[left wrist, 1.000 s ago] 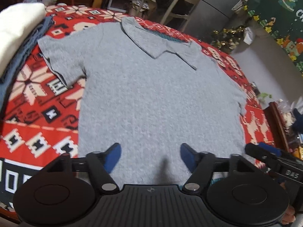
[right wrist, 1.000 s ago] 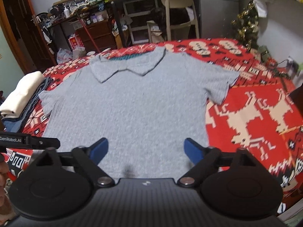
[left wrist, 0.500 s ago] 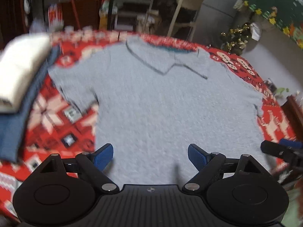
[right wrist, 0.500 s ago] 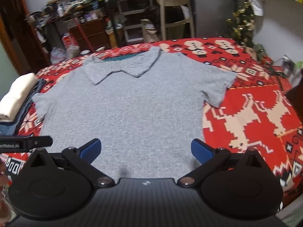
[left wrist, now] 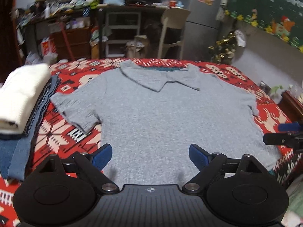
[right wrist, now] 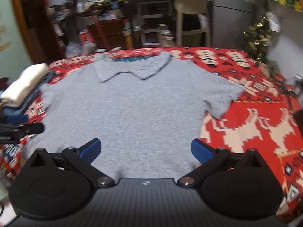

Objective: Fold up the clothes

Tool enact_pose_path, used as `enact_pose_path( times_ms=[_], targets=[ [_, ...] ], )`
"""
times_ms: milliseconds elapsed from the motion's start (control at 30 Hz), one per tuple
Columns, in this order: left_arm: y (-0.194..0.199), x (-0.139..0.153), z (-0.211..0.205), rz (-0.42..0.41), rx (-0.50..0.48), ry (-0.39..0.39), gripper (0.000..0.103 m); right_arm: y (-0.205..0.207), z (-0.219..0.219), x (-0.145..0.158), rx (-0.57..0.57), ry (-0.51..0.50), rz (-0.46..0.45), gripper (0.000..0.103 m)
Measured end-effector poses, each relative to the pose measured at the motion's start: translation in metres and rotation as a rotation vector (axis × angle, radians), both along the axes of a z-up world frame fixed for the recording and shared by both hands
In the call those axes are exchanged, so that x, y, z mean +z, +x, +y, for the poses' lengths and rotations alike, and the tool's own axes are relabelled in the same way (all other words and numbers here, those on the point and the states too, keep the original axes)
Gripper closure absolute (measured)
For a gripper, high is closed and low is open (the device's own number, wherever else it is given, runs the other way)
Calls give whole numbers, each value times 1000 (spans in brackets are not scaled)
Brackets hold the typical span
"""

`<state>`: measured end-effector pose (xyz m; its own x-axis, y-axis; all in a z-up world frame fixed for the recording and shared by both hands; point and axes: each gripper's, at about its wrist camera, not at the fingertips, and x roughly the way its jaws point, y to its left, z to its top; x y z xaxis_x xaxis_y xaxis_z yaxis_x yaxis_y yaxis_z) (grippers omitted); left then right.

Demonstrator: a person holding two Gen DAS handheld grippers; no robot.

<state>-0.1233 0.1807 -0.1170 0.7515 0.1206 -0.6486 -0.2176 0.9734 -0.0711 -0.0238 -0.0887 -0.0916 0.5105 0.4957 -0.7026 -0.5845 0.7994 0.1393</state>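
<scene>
Shirt [left wrist: 170, 117] spread flat and unfolded on tabletop [left wrist: 223, 70], folded clothes [left wrist: 20, 96] stacked at left edge, both tools [left wrist: 150, 154] [right wrist: 145, 148] spread wide, empty, above near hem.

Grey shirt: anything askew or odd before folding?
Nothing stands out. The grey shirt lies flat and spread on the red patterned cloth, collar at the far edge, both sleeves out. Both grippers open, holding nothing.

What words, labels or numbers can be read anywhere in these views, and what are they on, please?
Nothing reads clearly.
Green wall banner: white letters, blurred and cut off.
Label on the left tongs: blurred, unreadable.
Red-and-white box: print too small.
</scene>
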Motion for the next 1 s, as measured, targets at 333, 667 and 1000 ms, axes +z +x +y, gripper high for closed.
enact_pose_path(
  times_ms=[333, 667, 1000],
  targets=[
    [-9, 9, -9, -81, -8, 100, 7, -17, 3, 11, 42, -46, -174, 1],
    [-12, 7, -8, -131, -61, 80, 7, -22, -5, 13, 35, -7, -239, 1],
    [-9, 2, -6, -99, 35, 64, 0, -19, -8, 11, 28, -30, -231, 1]
  ],
)
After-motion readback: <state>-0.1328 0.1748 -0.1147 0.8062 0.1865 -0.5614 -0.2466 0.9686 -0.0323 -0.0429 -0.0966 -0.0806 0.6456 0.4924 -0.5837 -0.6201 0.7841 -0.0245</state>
